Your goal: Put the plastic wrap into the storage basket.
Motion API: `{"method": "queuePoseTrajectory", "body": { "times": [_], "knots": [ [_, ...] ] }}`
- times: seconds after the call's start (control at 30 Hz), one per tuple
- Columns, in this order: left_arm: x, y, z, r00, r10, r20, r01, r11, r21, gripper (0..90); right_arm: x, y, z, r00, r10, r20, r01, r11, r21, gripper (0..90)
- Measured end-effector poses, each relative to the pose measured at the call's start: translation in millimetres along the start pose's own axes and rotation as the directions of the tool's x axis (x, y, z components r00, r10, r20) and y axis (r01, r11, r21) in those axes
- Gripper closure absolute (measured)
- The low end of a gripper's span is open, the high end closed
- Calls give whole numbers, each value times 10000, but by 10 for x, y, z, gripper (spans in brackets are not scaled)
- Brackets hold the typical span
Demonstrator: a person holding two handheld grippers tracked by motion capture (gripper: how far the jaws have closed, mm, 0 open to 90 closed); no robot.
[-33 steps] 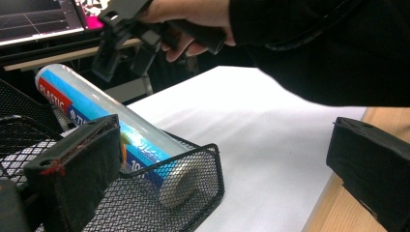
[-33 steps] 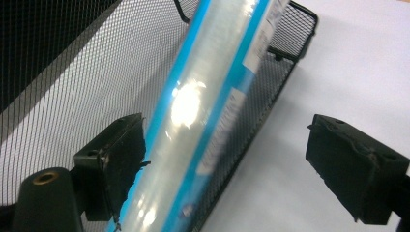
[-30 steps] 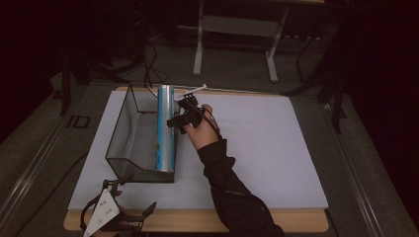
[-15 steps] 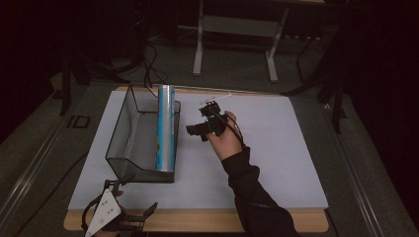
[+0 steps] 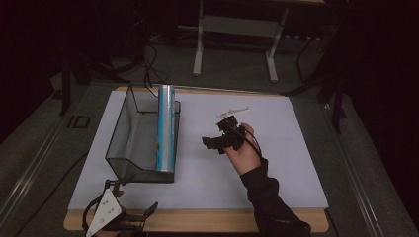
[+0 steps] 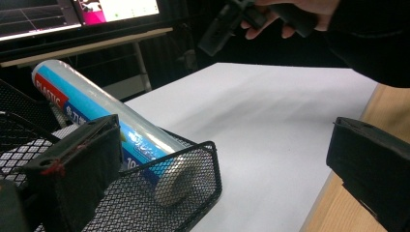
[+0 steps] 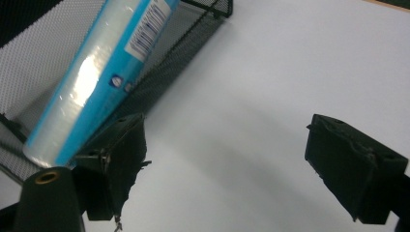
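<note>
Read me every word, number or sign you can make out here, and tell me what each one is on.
"PLASTIC": white letters on a red patch at the end of the roll.
"10": on the roll near the basket rim, cut off.
Barcode on the roll: digits too small to read.
"ID": on the floor left of the table.
Monitor text: too blurred to read.

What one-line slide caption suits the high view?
Blue roll of plastic wrap lying in a black mesh basket on a white table mat, right hand-held gripper open beside it.

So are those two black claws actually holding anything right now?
No. The right gripper and left gripper are open and empty; the plastic wrap roll lies in the mesh basket.
</note>
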State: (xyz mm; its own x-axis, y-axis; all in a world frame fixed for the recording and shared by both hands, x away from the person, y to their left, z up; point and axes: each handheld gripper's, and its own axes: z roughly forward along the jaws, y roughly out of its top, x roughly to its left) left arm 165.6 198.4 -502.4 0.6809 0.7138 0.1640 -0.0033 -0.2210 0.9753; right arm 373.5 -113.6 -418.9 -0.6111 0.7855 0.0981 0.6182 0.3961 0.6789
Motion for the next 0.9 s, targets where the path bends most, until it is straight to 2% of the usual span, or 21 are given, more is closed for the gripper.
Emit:
{"method": "queuePoseTrajectory", "body": {
  "times": [0.3, 0.33, 0.53, 0.9],
  "knots": [
    [-15, 1, 14, 10000, 21, 30, -21, 10000, 8, 1, -134, -229, -176, 9999, 12, 146, -9, 9998, -180, 144],
    [-15, 1, 15, 10000, 28, 20, -28, 10000, 20, 1, -165, -304, -207, 9998, -27, 202, 31, 9998, -208, 144],
    [-14, 1, 16, 10000, 26, 28, -26, 10000, 25, 1, -219, -470, -264, 9996, -111, 247, 116, 9997, -218, 143],
    [-18, 2, 18, 10000, 56, 62, -57, 10000, 42, 1, -299, -743, -292, 9987, -210, 454, 205, 9997, 115, 143]
  ]
}}
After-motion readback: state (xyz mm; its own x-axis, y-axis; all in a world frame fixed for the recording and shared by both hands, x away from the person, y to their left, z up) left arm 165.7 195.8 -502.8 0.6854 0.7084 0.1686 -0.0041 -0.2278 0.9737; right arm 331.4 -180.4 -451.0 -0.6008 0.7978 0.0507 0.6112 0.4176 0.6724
